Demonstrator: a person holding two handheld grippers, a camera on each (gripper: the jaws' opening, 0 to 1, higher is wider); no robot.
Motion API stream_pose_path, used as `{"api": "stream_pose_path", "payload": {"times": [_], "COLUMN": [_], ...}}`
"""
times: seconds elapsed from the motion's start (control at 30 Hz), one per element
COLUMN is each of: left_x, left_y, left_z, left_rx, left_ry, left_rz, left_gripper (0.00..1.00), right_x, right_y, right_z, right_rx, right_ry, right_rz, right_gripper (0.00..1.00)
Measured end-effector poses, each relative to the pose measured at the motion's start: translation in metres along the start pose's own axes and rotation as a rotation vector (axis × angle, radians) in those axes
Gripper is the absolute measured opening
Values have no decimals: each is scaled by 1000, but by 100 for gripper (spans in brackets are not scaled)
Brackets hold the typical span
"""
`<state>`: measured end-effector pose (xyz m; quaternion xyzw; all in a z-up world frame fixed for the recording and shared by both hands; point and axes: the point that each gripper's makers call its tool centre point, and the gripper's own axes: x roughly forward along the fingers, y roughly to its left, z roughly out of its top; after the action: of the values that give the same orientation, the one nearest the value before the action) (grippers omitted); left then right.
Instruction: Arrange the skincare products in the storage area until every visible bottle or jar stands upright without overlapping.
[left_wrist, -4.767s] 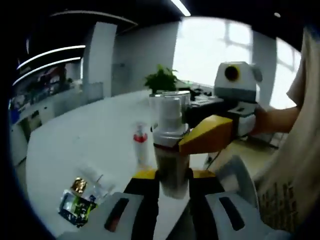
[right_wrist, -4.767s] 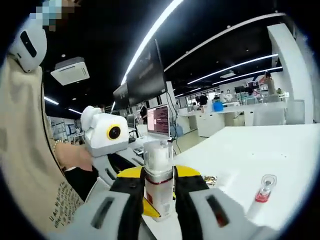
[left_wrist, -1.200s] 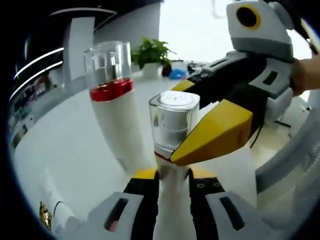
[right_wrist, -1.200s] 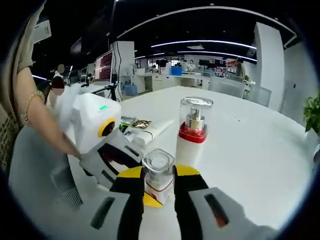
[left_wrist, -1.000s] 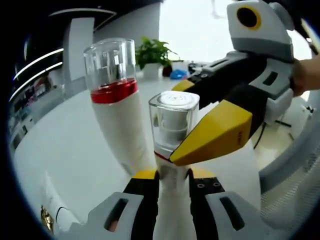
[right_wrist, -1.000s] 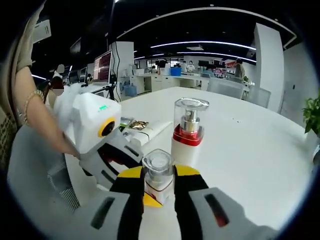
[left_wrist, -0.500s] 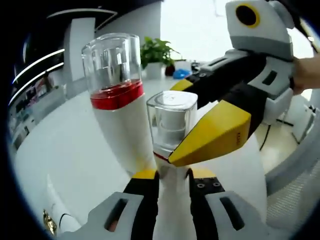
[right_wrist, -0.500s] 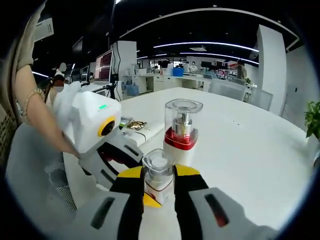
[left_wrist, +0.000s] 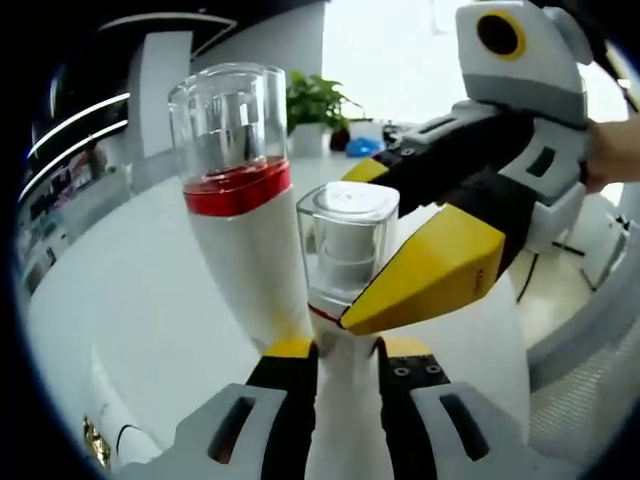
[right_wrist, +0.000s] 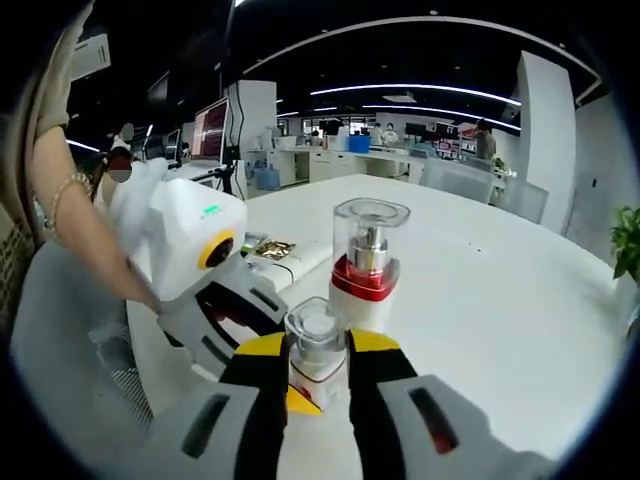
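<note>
Nearest in both views is a small clear-capped bottle (left_wrist: 345, 255), upright and pinched from two sides: the left gripper (left_wrist: 345, 352) has its jaws pressed on the white body low down, and the right gripper (right_wrist: 317, 350) has its jaws closed on the same bottle just under the cap. It looks light and rigid, its smooth plastic likely slippery; the cap may pull off, so the body is the safer place to hold. Whether its base already rests on the white tabletop (right_wrist: 500, 300) is hidden by the jaws, so I cannot tell.

Just behind it stands a taller pump bottle (right_wrist: 365, 265) with a red collar and clear cap, upright and very close, perhaps touching. It is top-heavy in shape and would tip if nudged.

Farther back, a white tube (right_wrist: 300, 262) and a shiny sachet (right_wrist: 268, 249) lie flat near the tabletop's edge by the person's arm. Beyond the bottles the tabletop is open, which leaves room to set the small bottle apart from its neighbour.
</note>
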<state>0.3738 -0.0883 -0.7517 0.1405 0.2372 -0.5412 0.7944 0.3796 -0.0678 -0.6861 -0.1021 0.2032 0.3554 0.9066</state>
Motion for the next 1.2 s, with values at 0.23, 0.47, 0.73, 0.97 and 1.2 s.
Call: {"api": "stream_pose_path", "payload": {"times": [0.23,0.47,0.73,0.97,1.2], "left_x": [-5,-9,-12,-18,-30], "left_y": [-2,-3,-3,-4,-4], "left_z": [-1,-3,-4,-6,-8], "left_rx": [11,25,27,20,12], "left_ry": [12,24,28,41,49], "left_rz": [1,8,11,4,13], "left_gripper": [22,23,25,30,42], "right_x": [1,1,0,-4,-13], "right_y": [1,1,1,3,8], "right_z": [0,0,-1,-2,-1], "right_rx": [5,9,19,33,54], "right_ry": [-1,-6,-4,-1,-5], "right_rz": [4,8,5,-6,-21], "right_gripper": [22,23,28,31,39]}}
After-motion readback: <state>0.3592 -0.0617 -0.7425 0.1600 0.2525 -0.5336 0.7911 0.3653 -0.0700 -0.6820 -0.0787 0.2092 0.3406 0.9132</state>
